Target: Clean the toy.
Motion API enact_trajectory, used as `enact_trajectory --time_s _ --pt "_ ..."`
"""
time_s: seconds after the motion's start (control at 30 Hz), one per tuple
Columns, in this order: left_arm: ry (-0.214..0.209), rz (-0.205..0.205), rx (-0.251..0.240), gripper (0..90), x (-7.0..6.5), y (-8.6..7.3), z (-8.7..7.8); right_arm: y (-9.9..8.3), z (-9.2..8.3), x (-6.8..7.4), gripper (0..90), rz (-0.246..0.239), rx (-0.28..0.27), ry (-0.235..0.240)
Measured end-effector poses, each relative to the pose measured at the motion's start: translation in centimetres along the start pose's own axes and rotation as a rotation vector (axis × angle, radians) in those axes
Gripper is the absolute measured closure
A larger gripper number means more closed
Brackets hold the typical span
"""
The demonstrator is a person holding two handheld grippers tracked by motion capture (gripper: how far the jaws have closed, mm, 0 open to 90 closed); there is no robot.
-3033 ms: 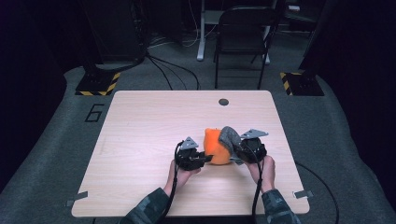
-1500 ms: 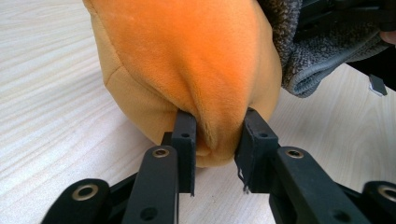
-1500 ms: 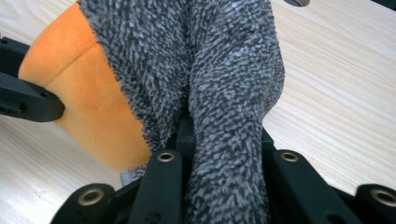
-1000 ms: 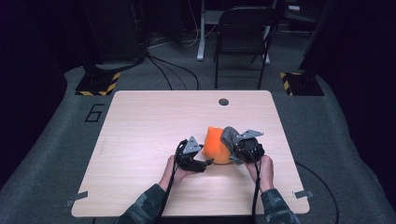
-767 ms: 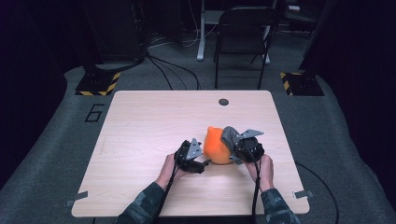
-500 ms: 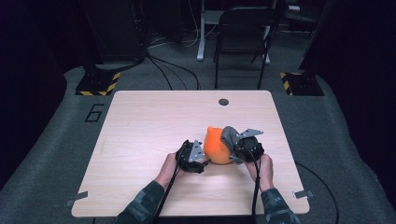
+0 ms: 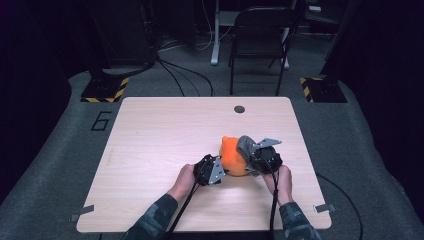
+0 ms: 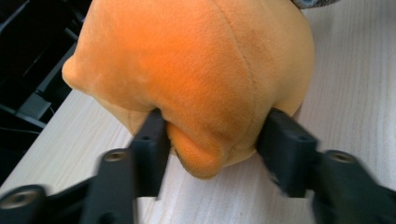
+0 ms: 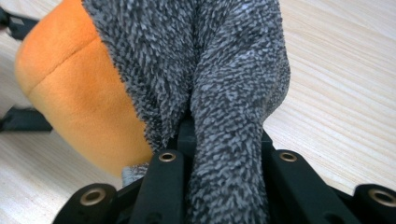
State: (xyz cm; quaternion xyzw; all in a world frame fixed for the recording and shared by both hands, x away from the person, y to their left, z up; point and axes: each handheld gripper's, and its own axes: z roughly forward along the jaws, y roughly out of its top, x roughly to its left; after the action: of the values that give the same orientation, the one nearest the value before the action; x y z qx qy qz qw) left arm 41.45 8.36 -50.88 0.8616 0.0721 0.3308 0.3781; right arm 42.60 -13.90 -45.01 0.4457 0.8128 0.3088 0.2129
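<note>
1. The orange plush (image 7: 232, 156) lies on the table (image 7: 150, 150), right of centre and toward my near edge, directly between my two grippers. A grey fuzzy cloth (image 7: 245, 145) sits on its right shoulder, draped toward the right gripper (image 7: 252, 159).
2. The relation I care about: the plush lies straight ahead of the left gripper (image 7: 220, 167), its rounded lower end already inside the jaws. In the left gripper view the plush (image 8: 187, 79) bulges down between the two black pads, and its seam runs roughly up and away from them, so I am gripping it across its narrow end.
3. Left jaws: they have just been closing and now press on the plush from both sides at a middling width; the fabric dimples at the left pad, so I read this as a grip on the plush.
4. Right jaws: drawn in narrow and clamped on a fold of the cloth (image 9: 224, 116), which rises straight out of them and wraps over the plush (image 9: 79, 93) to their left.
5. Both hands are about equally near. The left hand (image 7: 185, 180) comes in low from the near side, angled up and right; the right hand (image 7: 281, 180) comes almost straight forward.
6. My judgement: the next move is a pull apart, left anchoring the plush while right draws the cloth. The risk is the soft plush slipping out of the left pads.
</note>
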Motion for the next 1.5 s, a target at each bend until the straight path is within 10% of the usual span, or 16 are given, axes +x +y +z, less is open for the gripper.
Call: enact_trajectory --time_s 0.27,0.43,0.87,1.07,1.5 --pt "0.004 -0.051 0.005 71.4 0.0 0.0 0.0 -0.1 -1.3 -0.5 74.3 0.019 -0.059 0.010" --pt "-0.001 -0.062 0.000 71.9 0.0 -0.2 0.0 -1.1 -4.4 -2.7 74.3 0.074 -0.108 -0.086" --pt "-0.015 -0.127 -0.023 73.4 0.1 -0.6 0.0 -4.8 -1.8 -6.3 72.6 0.182 0.043 -0.134" --pt "-0.032 -0.248 -0.083 77.4 0.4 0.3 -0.8 -5.0 -2.0 -6.6 72.5 0.191 0.044 -0.136" --pt "-0.164 -0.712 -0.205 76.8 3.8 3.0 -5.1 -4.6 -2.6 -6.6 71.9 0.186 0.028 -0.137"
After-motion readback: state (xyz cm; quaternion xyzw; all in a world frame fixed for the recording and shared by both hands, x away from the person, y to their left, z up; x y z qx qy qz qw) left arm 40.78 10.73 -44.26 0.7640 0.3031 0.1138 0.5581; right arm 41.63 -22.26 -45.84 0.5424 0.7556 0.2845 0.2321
